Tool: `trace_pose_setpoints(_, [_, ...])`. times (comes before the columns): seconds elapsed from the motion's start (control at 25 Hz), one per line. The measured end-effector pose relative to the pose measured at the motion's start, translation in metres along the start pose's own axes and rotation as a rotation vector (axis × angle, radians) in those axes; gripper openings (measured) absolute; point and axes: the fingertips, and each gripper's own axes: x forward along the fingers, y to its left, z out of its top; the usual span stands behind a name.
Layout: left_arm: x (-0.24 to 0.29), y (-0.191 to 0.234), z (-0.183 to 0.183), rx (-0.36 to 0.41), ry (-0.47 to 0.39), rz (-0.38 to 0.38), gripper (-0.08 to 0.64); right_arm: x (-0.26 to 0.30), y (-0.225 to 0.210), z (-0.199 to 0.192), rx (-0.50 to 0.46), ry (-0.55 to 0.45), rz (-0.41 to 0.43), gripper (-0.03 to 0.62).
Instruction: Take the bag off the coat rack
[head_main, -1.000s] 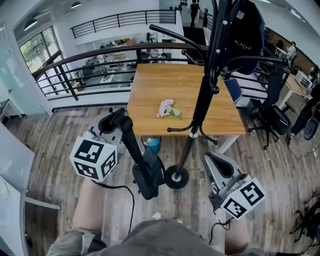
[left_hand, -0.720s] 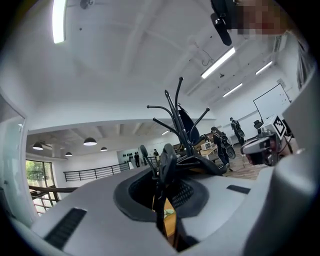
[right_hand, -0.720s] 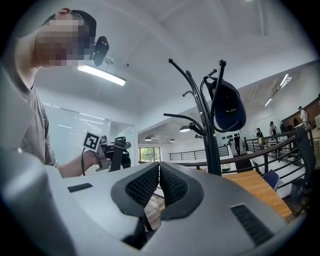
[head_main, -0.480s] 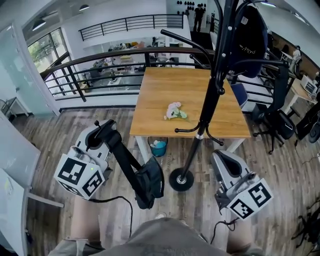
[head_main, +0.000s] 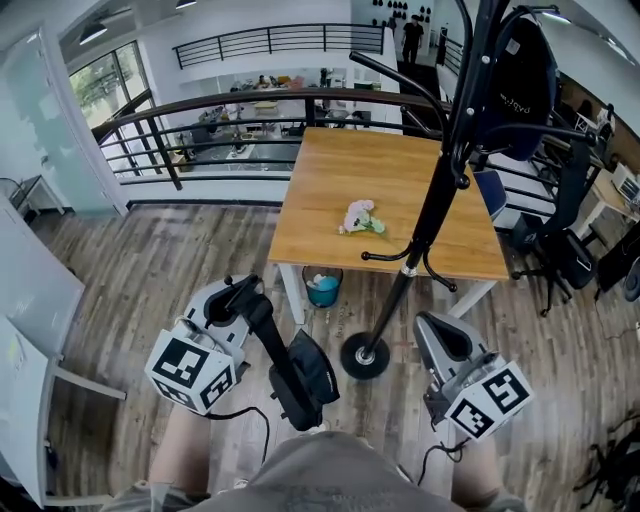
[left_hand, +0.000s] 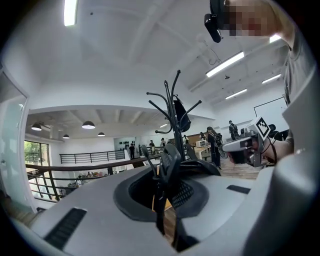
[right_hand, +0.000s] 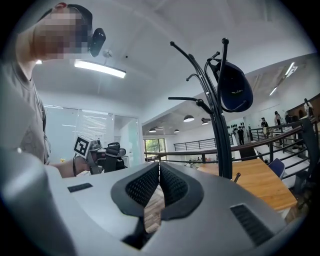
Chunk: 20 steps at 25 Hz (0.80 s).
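A black bag (head_main: 306, 378) hangs by its strap (head_main: 268, 335) from my left gripper (head_main: 240, 294), low and just left of the coat rack's round base (head_main: 364, 357). The bag is off the coat rack (head_main: 440, 190). In the left gripper view the left gripper (left_hand: 159, 155) is shut on the black strap (left_hand: 161, 200). A second dark bag (head_main: 520, 85) hangs on an upper hook of the coat rack (right_hand: 216, 105), also visible as the dark bag (right_hand: 234, 87). My right gripper (head_main: 437, 336) is shut and holds nothing, right of the base; the right gripper (right_hand: 159, 167) shows its pads together.
A wooden table (head_main: 330, 215) with a small bunch of flowers (head_main: 359, 218) stands behind the rack, and a blue bin (head_main: 322, 288) sits under it. A black railing (head_main: 200, 130) runs behind the table. Office chairs (head_main: 560, 250) stand at the right.
My left gripper and the hanging bag have drifted slightly lower and nearer my body. The right gripper has kept its place and stayed shut.
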Motion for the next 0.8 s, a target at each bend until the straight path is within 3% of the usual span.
trace_pose_setpoints(0.24, [0.001,-0.010,-0.027,-0.021,0.044,-0.008,0.037,0.000,0.009,-0.011,-0.048,0.042,0.061,0.031])
trace_pose_setpoints(0.8, [0.016,-0.022,-0.025,-0.019,0.037,-0.036,0.038,-0.006,0.005,-0.011,-0.058,0.039,0.020,0.031])
